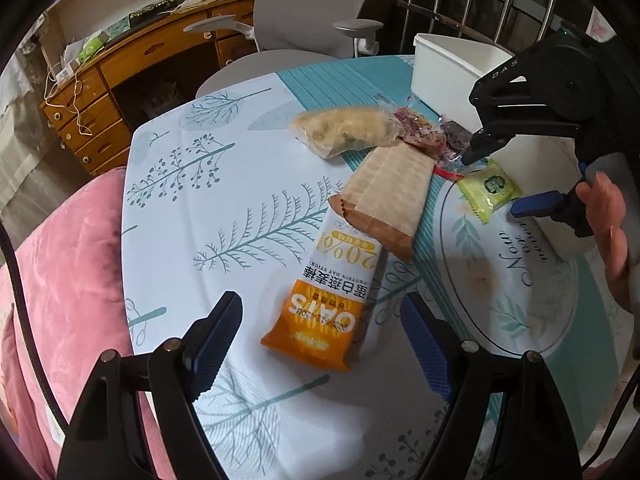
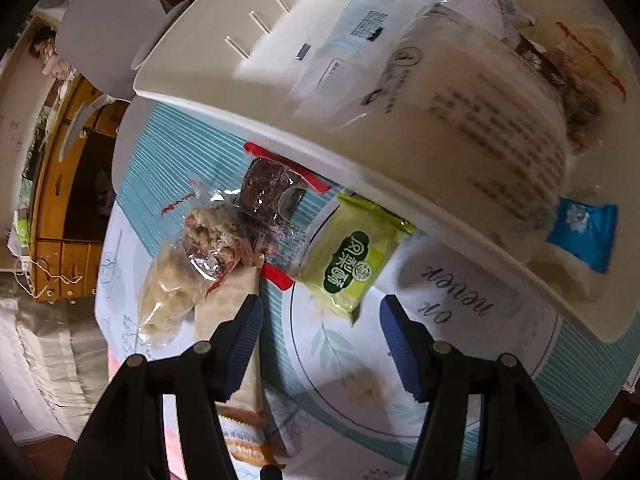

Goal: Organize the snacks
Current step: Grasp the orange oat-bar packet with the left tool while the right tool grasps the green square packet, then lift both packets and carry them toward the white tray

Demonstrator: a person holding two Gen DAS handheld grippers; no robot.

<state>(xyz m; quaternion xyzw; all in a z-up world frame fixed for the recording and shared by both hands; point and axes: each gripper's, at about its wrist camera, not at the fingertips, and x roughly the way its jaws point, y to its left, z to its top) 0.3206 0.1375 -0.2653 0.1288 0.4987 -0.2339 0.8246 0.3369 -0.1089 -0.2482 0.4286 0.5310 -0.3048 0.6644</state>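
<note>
The green snack packet (image 2: 354, 254) lies flat on the tabletop (image 1: 248, 184) at twelve o'clock from my right gripper (image 2: 322, 338), just beside the white bin (image 2: 400, 168). I judge it light, crinkly and slippery, best pinched across its near sealed edge. Right jaws stand wide and empty. My left gripper (image 1: 320, 344), jaws wide too, hovers over the orange oat bar (image 1: 332, 300).

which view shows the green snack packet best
The right wrist view: the green snack packet lies nearly centred just ahead of the open right gripper, its label readable, one corner under the white bin rim. The left wrist view shows it small, off right, near the right gripper's fingertip.
</note>
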